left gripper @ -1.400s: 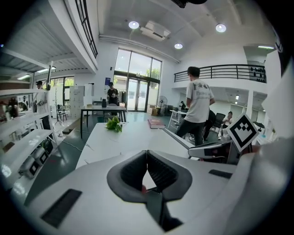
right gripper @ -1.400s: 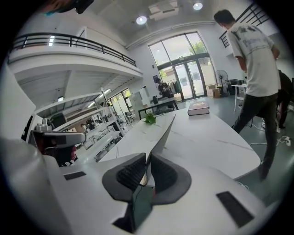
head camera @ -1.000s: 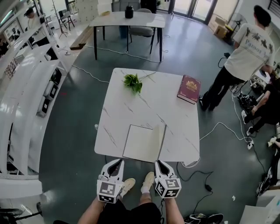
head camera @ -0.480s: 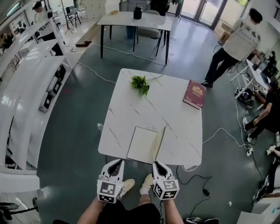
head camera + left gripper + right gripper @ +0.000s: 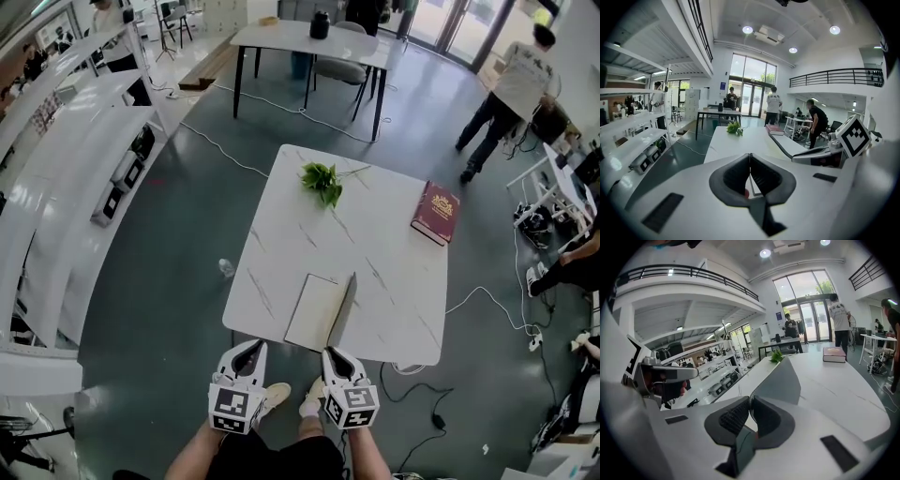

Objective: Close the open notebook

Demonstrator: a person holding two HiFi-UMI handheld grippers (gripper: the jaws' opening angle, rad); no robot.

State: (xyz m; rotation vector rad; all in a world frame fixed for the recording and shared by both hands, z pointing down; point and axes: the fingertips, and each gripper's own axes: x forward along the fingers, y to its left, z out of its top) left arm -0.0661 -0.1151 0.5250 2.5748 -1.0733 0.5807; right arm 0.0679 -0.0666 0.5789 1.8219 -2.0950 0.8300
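Open notebook (image 5: 317,311) on white veined tabletop (image 5: 281,234).
I had the left gripper (image 5: 247,349) and right gripper (image 5: 338,355) jaws closed, empty, ribbed pads meeting.

1. Table (image 5: 281,253) stood mid-floor; open notebook (image 5: 315,314) lay on it against the near edge, a little right of the middle
2. Notebook's right cover (image 5: 345,307) stood up tilted along the right side of the flat page
3. Leafy sprig (image 5: 323,180) lay near the far edge, about midway across; closed book (image 5: 436,212) lay by the far right corner, well apart from the sprig
4. Left gripper (image 5: 251,345) and right gripper (image 5: 335,352) hung at the table's near edge, the left one to the left of the notebook, the right one just before the raised cover
5. Second table (image 5: 309,37) stood behind; shelving (image 5: 84,141) ran along the left; a person (image 5: 511,84) stood beyond the far right corner
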